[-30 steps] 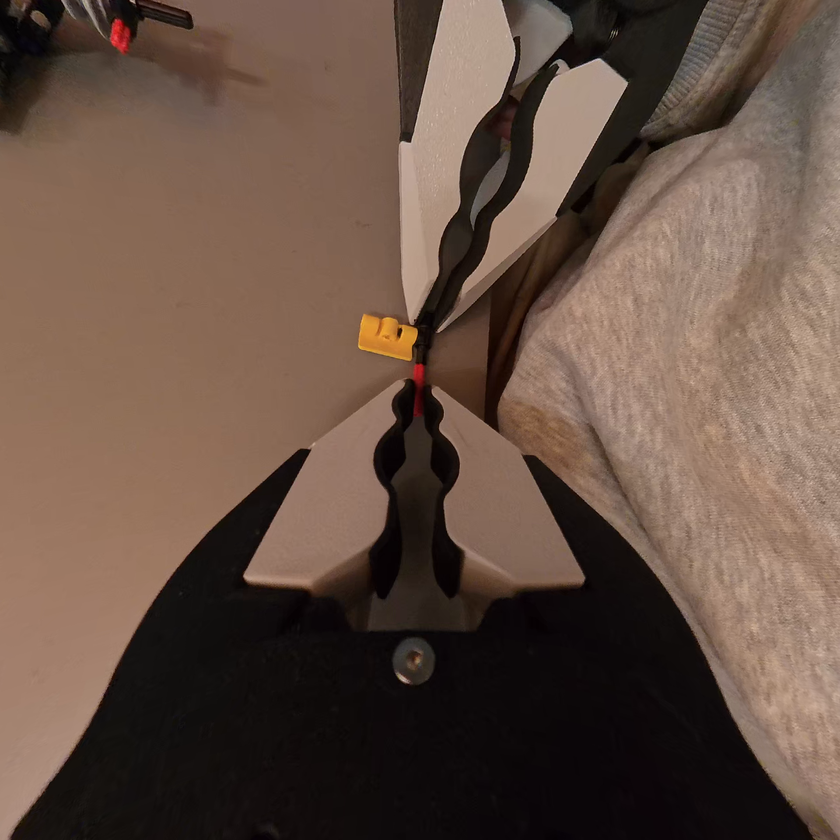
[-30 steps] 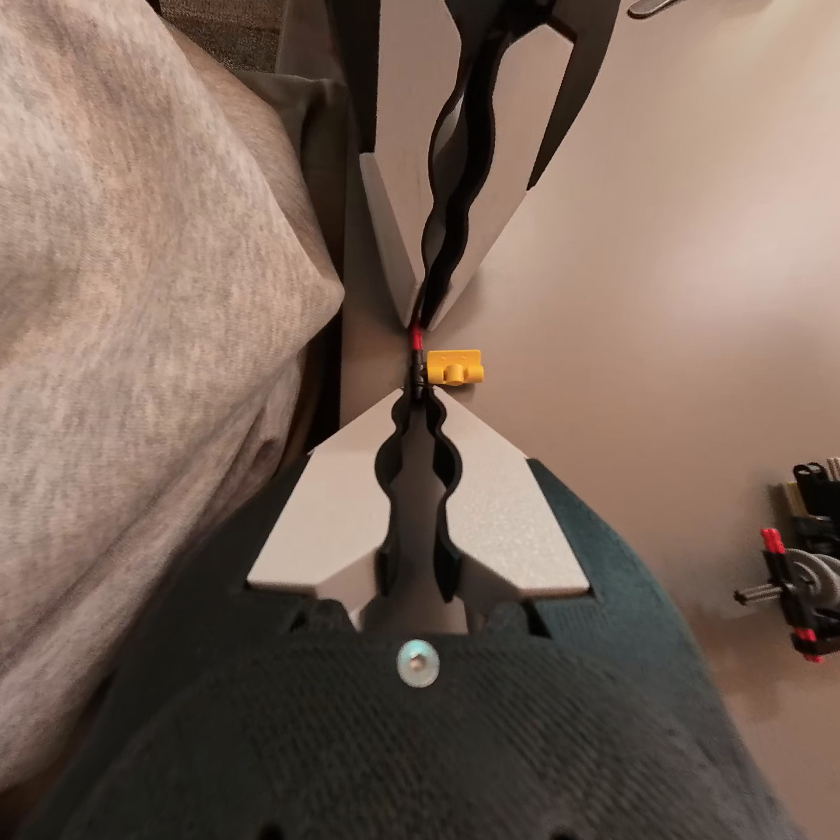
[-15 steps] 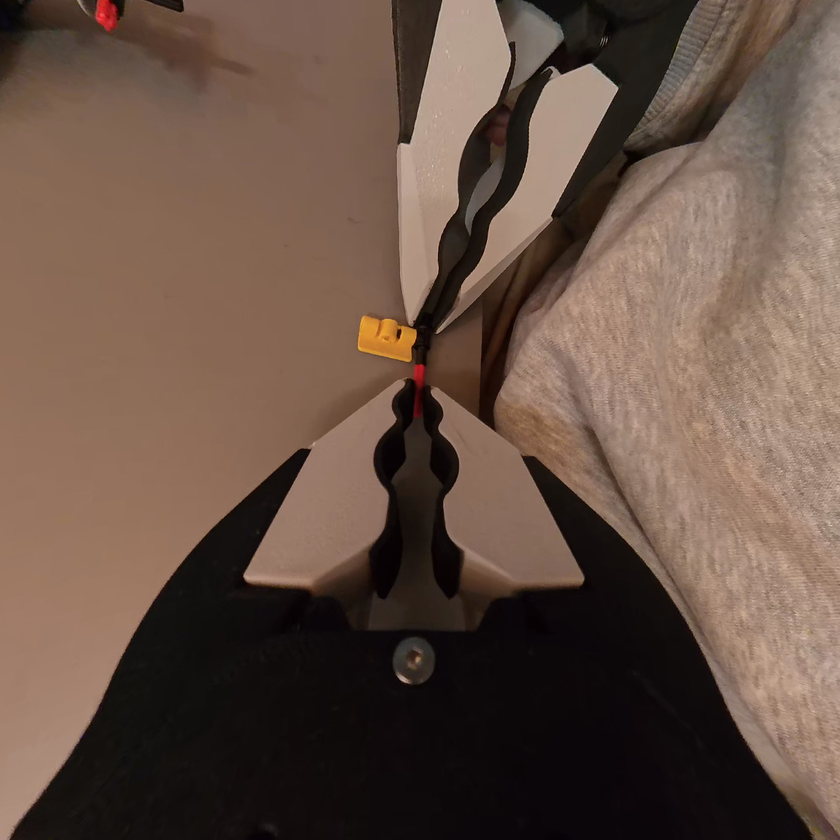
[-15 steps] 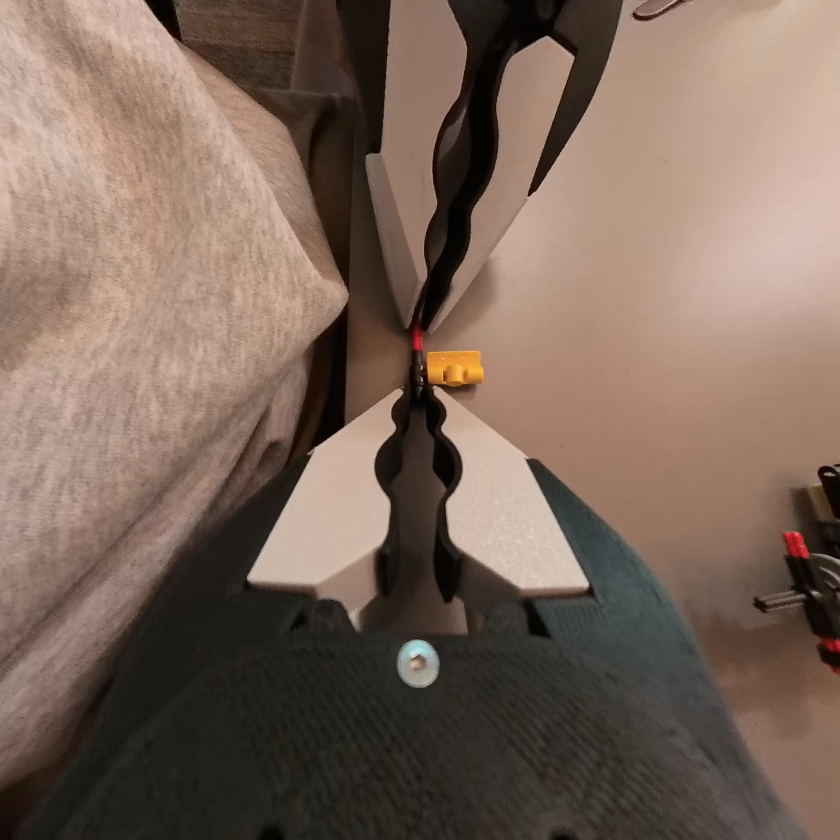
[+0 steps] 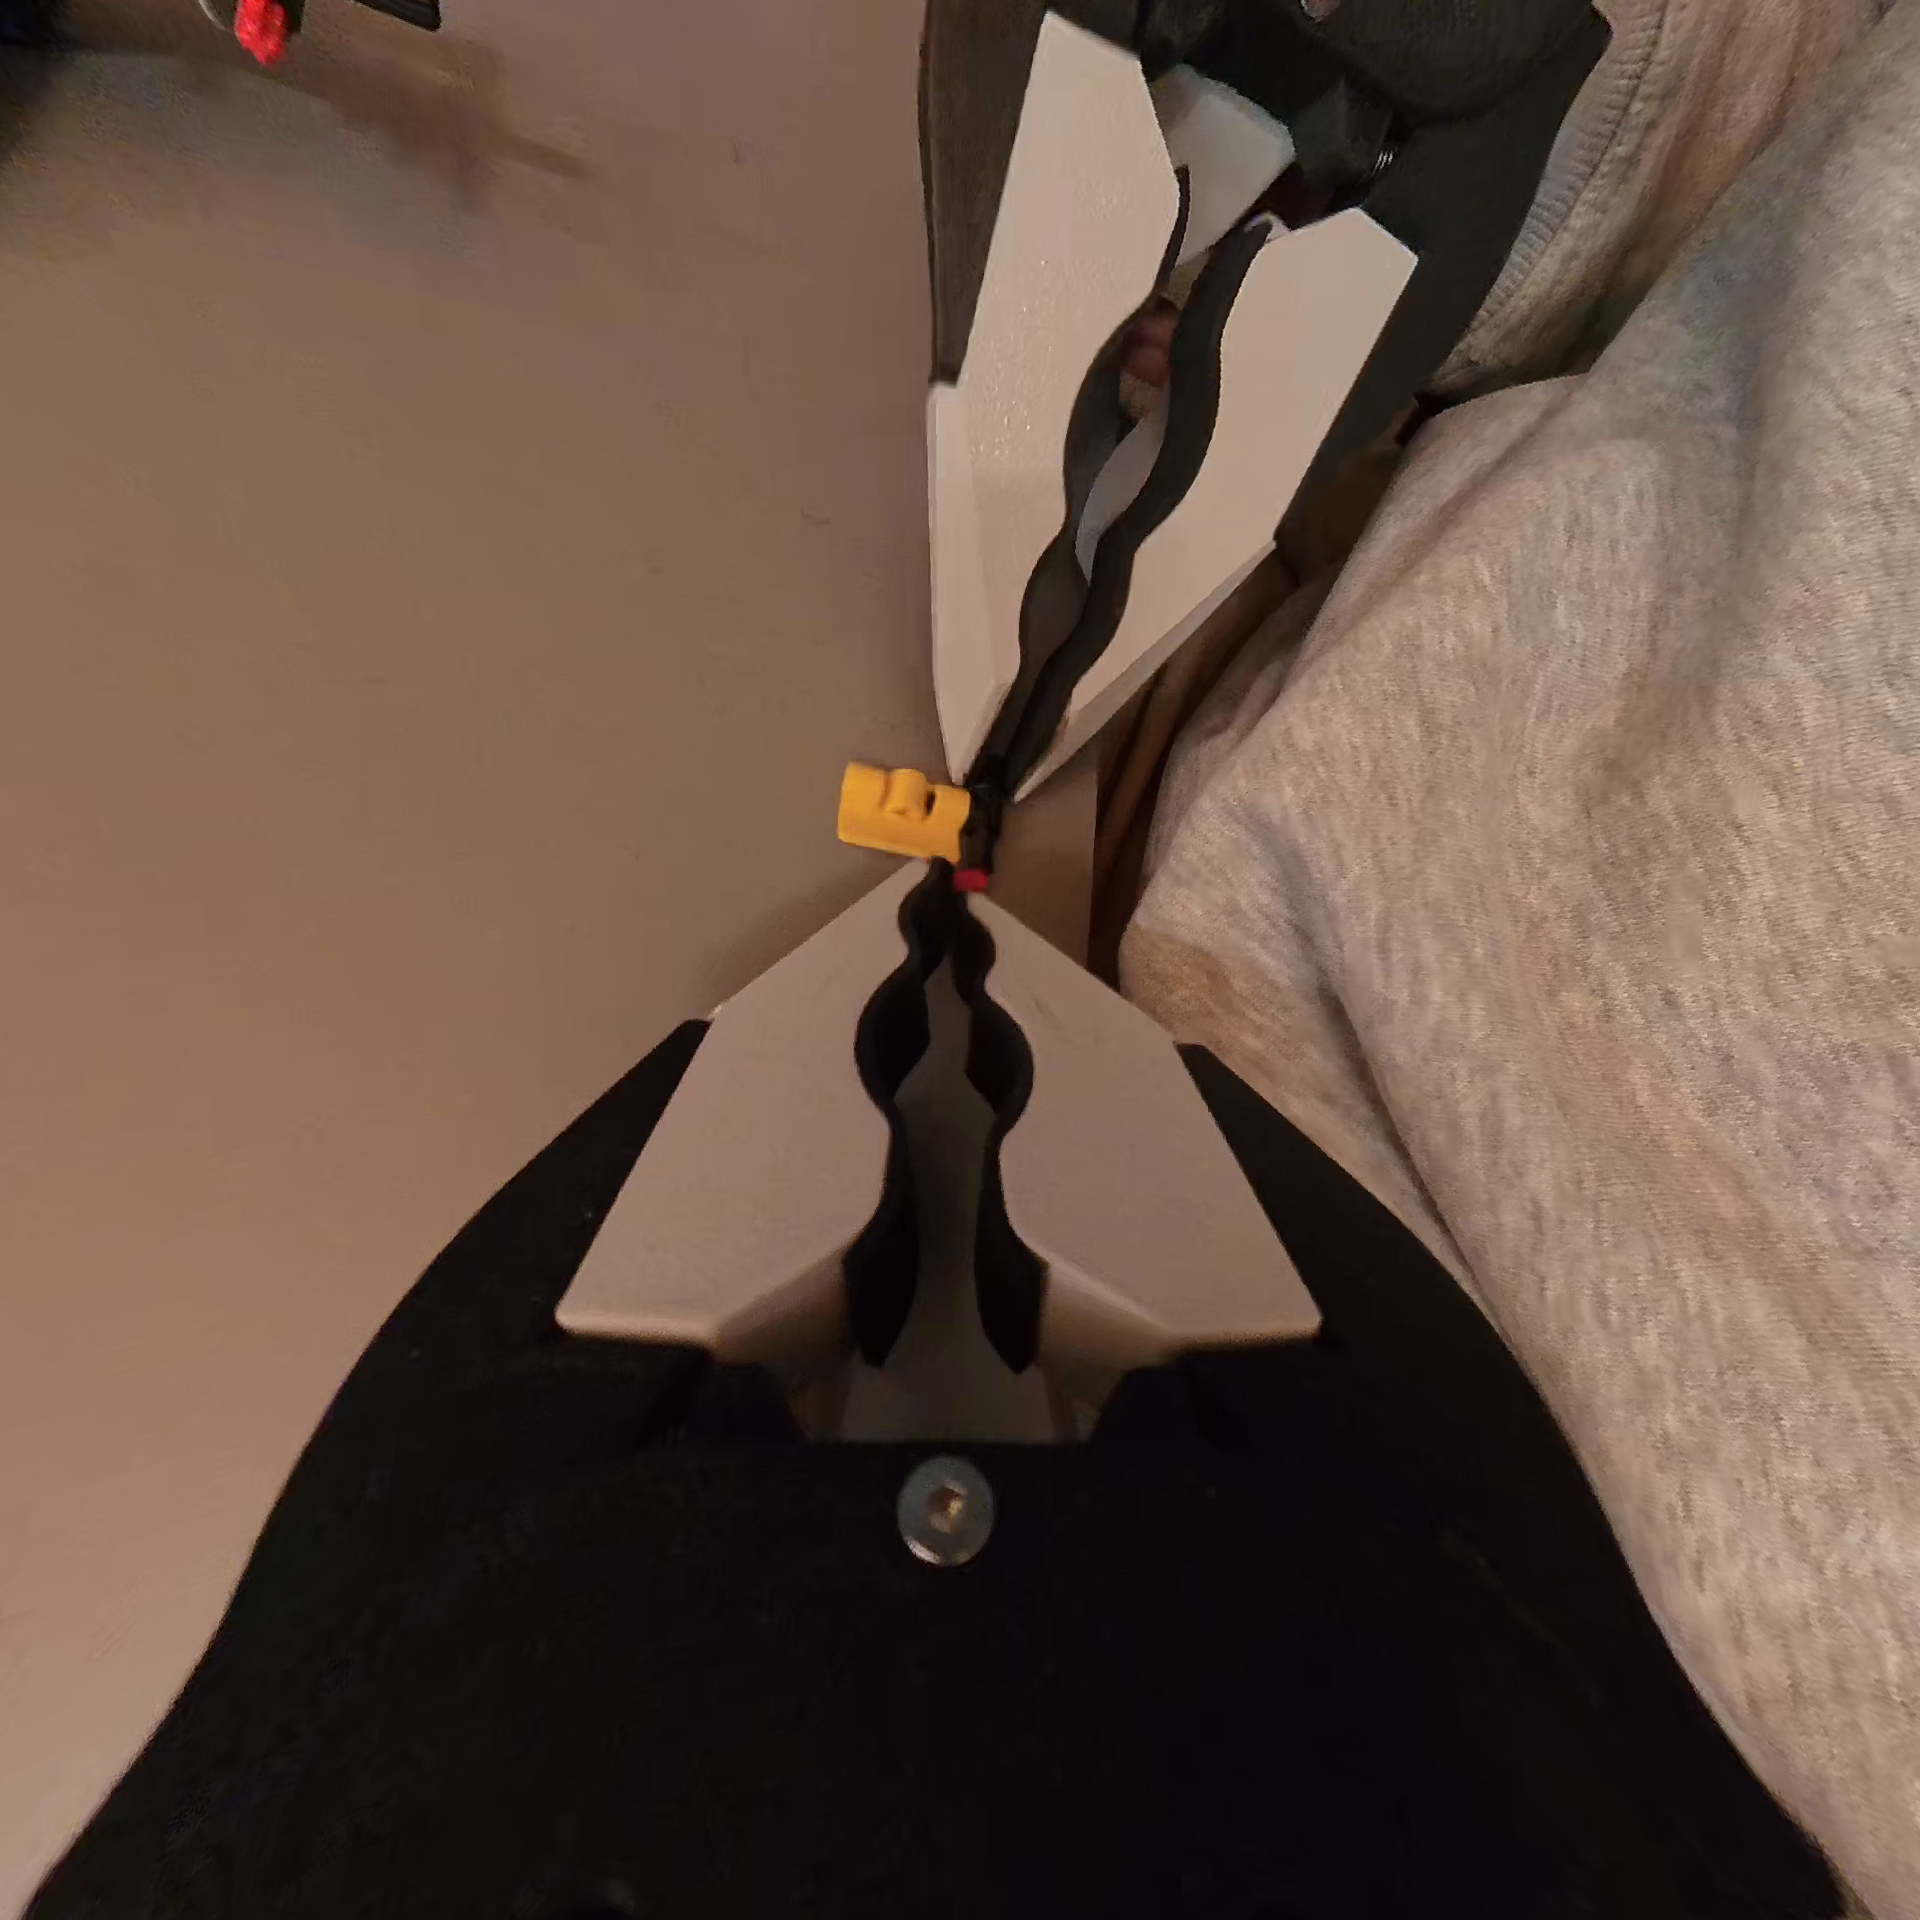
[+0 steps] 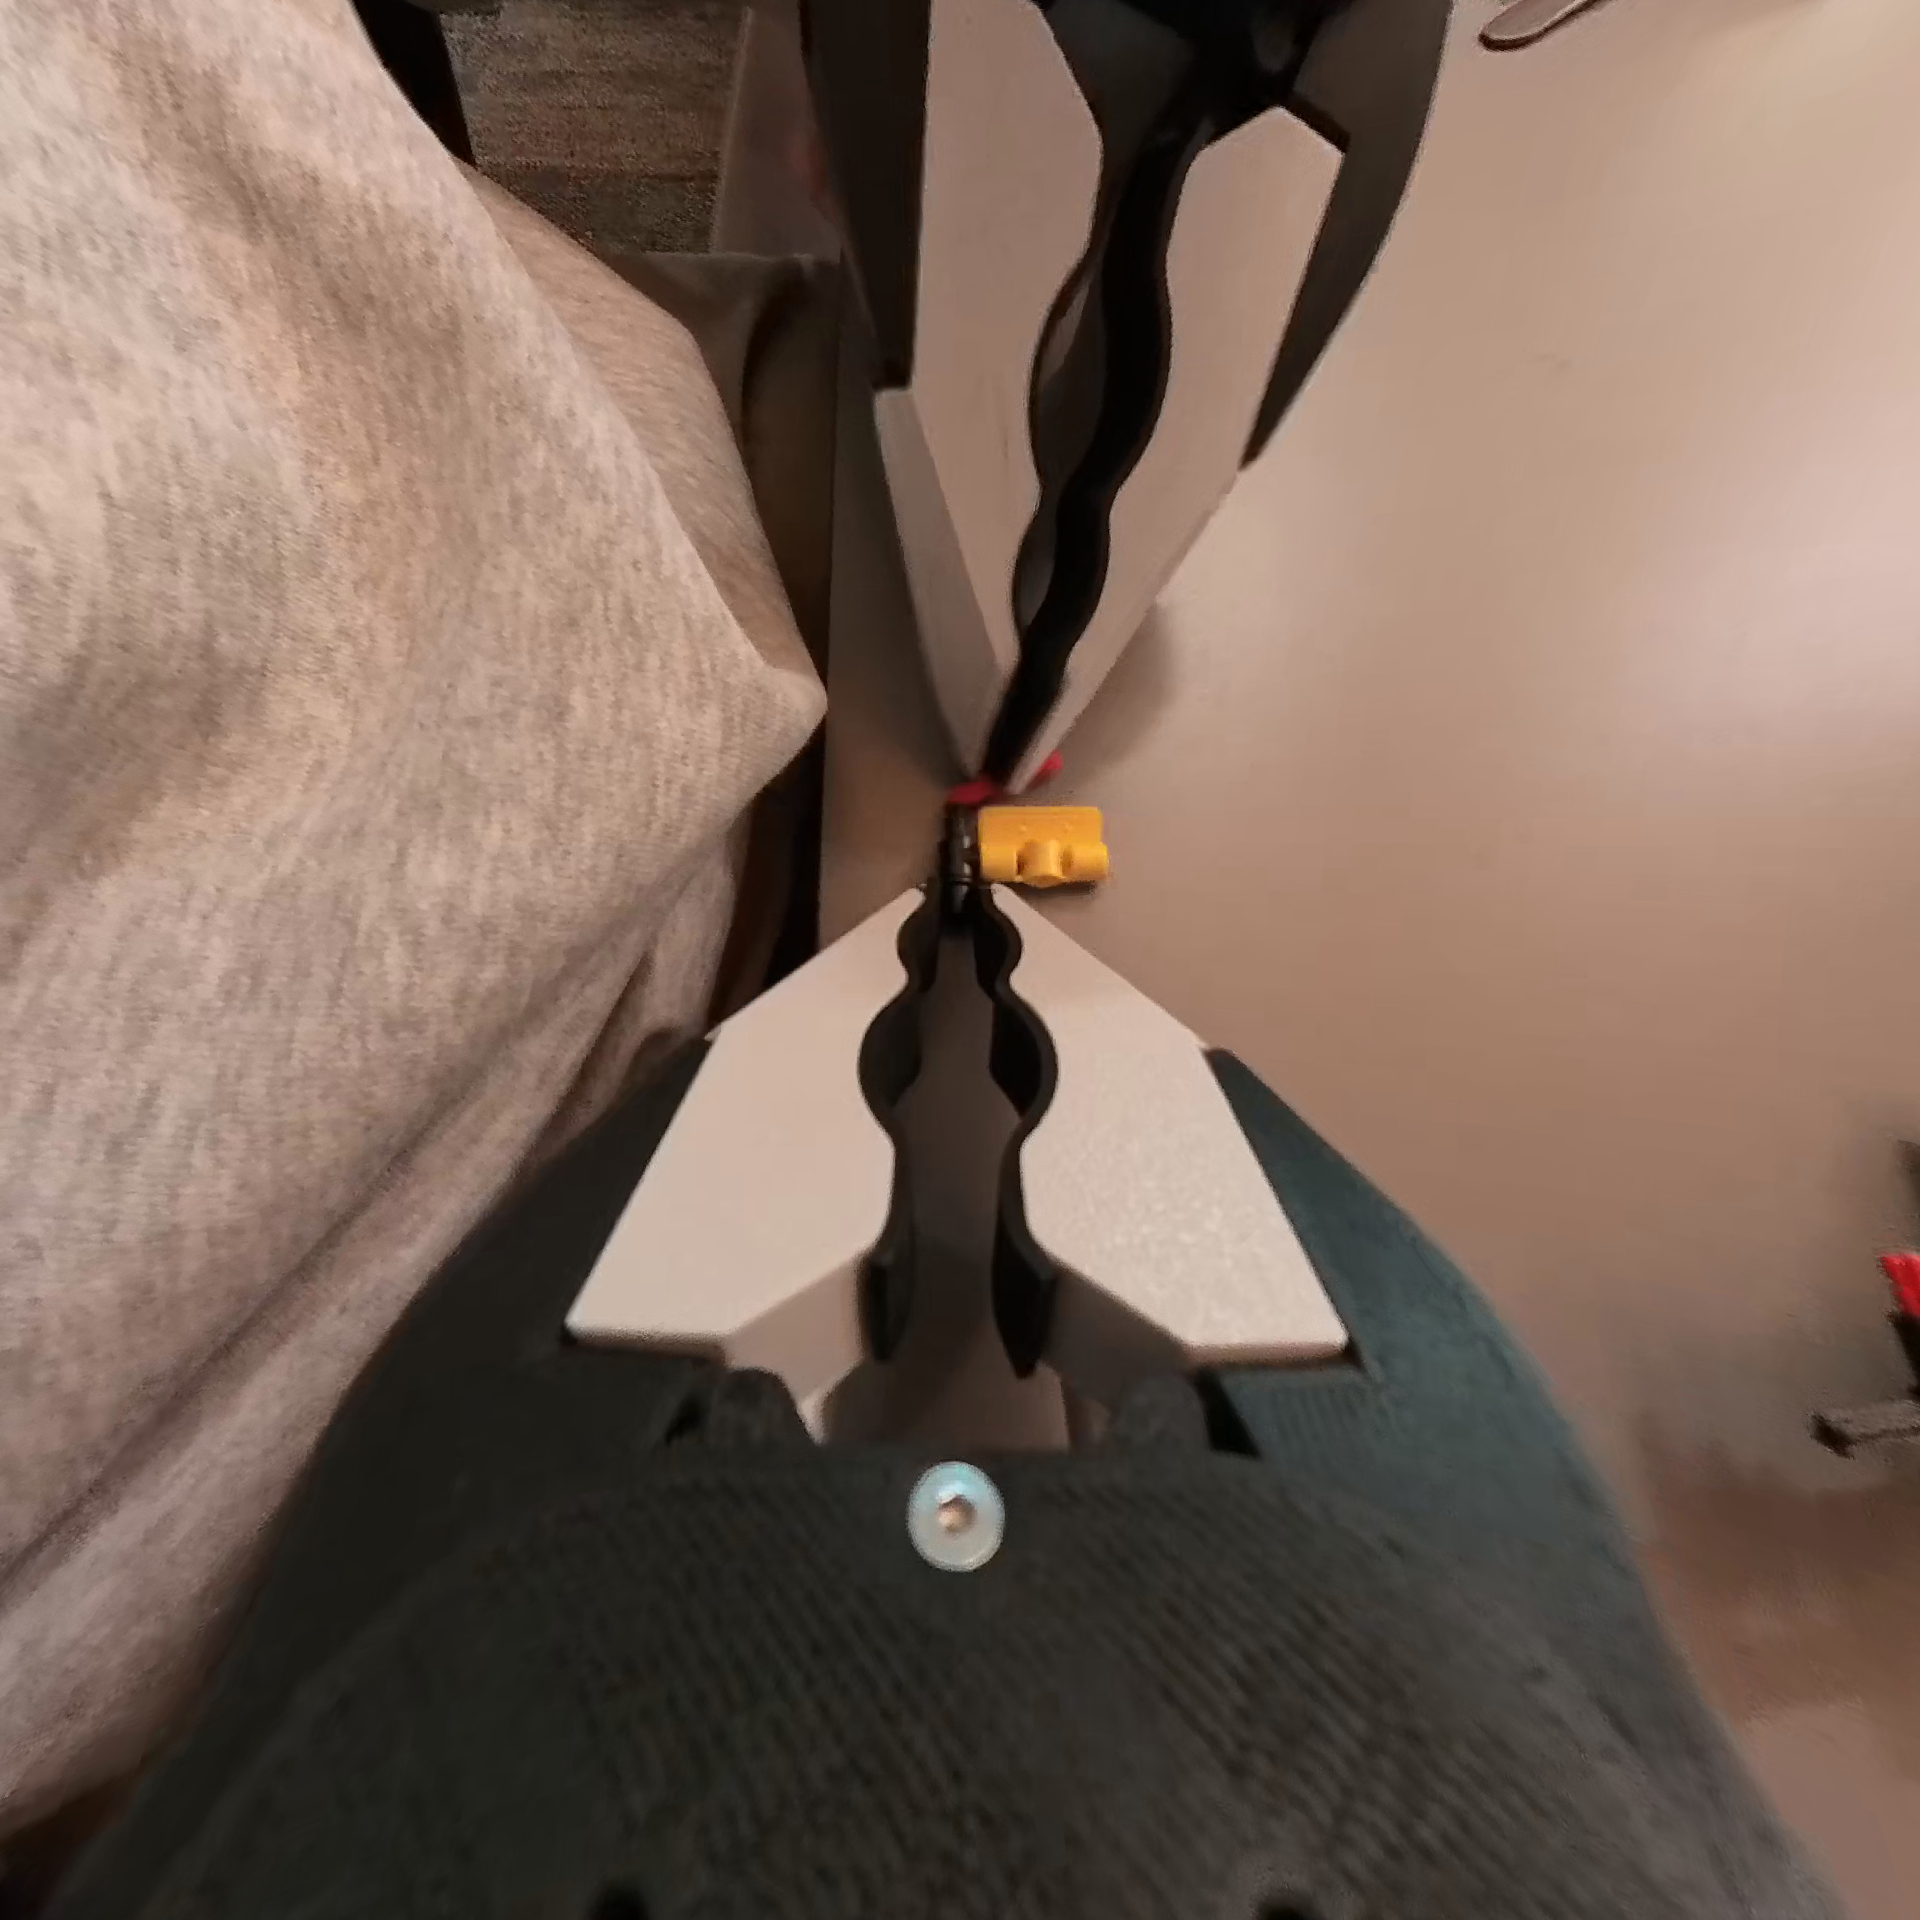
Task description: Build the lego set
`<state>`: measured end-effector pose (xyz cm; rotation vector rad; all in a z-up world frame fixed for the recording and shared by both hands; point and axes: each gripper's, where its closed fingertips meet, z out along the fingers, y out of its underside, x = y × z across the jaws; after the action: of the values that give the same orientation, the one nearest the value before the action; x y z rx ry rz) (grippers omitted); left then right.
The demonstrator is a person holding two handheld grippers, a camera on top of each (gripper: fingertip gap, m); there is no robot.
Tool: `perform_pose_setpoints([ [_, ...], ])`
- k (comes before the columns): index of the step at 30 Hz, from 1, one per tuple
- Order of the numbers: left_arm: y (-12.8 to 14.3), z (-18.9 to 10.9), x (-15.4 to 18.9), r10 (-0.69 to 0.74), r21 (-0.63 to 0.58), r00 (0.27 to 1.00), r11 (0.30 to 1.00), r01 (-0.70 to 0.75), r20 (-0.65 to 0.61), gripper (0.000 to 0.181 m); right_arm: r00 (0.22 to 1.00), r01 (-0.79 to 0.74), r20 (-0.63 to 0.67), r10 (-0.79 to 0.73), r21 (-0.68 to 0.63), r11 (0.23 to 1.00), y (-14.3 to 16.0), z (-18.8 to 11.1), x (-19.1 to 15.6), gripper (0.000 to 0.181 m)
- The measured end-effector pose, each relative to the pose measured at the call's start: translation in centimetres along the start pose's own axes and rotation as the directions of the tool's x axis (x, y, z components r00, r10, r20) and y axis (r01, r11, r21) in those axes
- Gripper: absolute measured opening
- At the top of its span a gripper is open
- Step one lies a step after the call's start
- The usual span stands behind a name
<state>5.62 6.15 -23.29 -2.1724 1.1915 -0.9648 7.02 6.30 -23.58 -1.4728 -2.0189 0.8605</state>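
Note:
My two grippers meet tip to tip above the beige table point(image 5: 416, 623). My left gripper point(image 5: 951, 896) is shut on a small red pin point(image 5: 969, 881), of which only a short bit shows. My right gripper point(image 6: 961, 902) is shut on a thin black piece point(image 6: 961, 854) with a yellow lego piece point(image 6: 1042, 847) sticking out sideways from it. The yellow piece point(image 5: 902, 816) and the right gripper point(image 5: 987, 777) show in the left wrist view. The red pin point(image 6: 971, 792) and the left gripper point(image 6: 997, 771) show in the right wrist view. The pin touches the black piece's end.
A person's grey sweater point(image 5: 1558, 935) fills the side next to the grippers, as the right wrist view point(image 6: 312, 727) also shows. A partly built black and red lego assembly point(image 6: 1901, 1320) lies on the table, seen at the top left corner in the left wrist view point(image 5: 255, 21). Less than 4 cm separates the two grippers' tips.
The two grippers have closed the gap between them. Much less of the red pin shows between the tips than before. The lego assembly has slid toward the frame edges.

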Motion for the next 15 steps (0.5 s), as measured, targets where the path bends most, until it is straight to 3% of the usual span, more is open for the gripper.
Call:
perform_pose_setpoints([
  [15,-0.44,-0.81,-0.05,0.001,0.049,1.0,0.999,-0.002,0.023,0.0,1.0,-0.008,-0.024,0.008,0.007,1.0,-0.18,0.03,0.26,0.005],
])
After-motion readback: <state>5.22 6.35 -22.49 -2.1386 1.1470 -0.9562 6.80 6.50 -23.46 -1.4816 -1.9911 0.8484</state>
